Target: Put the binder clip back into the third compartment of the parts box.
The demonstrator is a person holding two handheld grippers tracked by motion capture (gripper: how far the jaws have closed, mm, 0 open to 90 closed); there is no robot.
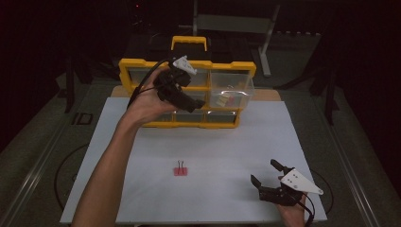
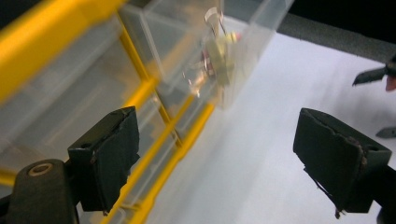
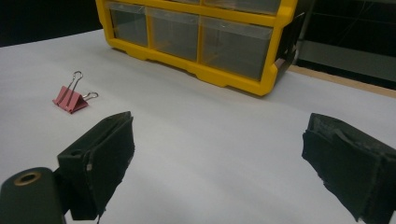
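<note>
Left tongs [image 1: 191,105] spread, empty, beside pulled-out clear plastic drawer [image 1: 230,94] holding, seemingly, clips. Right tongs [image 1: 265,174] spread over white bench [image 1: 227,142]; pink binder clip [image 1: 180,169] apart.

The small items inside the pulled-out clear plastic drawer [image 2: 224,51] are blurred and cannot be identified. The left hand [image 1: 151,101] hides part of the yellow-framed drawer cabinet [image 1: 227,68]. The cabinet's top is cut off in the right gripper view.

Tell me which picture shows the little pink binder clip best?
The right gripper view: the pink metal binder clip lies close on the white table, its wire handles plain. The high view shows it small and far off.
</note>
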